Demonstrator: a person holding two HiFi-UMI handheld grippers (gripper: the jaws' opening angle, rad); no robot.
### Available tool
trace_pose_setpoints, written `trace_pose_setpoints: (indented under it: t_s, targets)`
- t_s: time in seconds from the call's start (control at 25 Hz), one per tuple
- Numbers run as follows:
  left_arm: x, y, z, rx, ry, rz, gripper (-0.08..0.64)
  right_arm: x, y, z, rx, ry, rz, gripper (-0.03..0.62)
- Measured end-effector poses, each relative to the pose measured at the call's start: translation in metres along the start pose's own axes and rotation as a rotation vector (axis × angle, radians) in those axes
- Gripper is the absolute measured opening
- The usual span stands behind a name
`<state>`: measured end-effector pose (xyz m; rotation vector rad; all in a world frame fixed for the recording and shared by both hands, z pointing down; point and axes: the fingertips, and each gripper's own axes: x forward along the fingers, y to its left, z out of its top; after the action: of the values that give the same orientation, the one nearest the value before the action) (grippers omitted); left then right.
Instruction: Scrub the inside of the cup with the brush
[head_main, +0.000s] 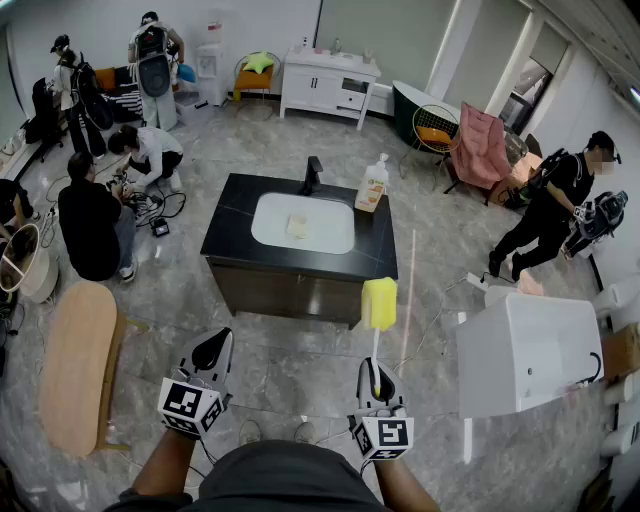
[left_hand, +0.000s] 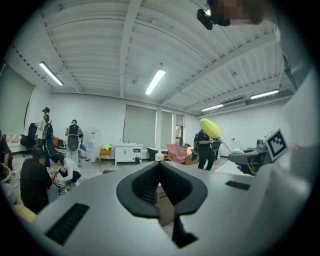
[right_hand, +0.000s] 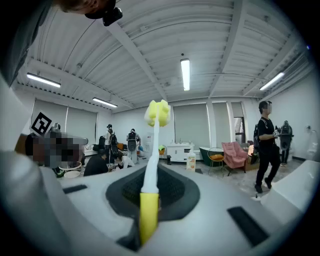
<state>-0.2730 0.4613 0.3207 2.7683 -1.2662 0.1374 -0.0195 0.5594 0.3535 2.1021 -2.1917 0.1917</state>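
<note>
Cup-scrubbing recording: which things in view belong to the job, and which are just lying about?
Job: brush, gripped in the right tongs; left tongs, shut and empty; probably the sink. No cup visible.
Lying about: bottle, wooden table, pink chair.

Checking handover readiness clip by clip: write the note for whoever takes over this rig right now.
Left gripper: shut, empty.
Right gripper: shut on the handle of the brush, its yellow sponge head pointing away from the person.
Things: no cup can be made out. A small pale thing lies in the basin of the black sink counter ahead, too small to identify. A bottle stands on the counter beside the basin.
Done: brush is in hand.
Left: step up to the counter, find and hold the cup, scrub its inside.
</note>
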Motion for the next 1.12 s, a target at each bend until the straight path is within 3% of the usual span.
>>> trace_pose_setpoints:
  t_s: [0.6,1.12]
  targets:
    - [0.011,-0.01,-0.008,0.005,0.015,0.006,0.003,0.005,-0.008,-0.005,-0.001,-0.012,0.025,0.017]
    - [0.046,-0.039,-0.016,0.018,0.014,0.078,0.003,0.026,-0.062,-0.014,-0.003,-0.016,0.107,0.017]
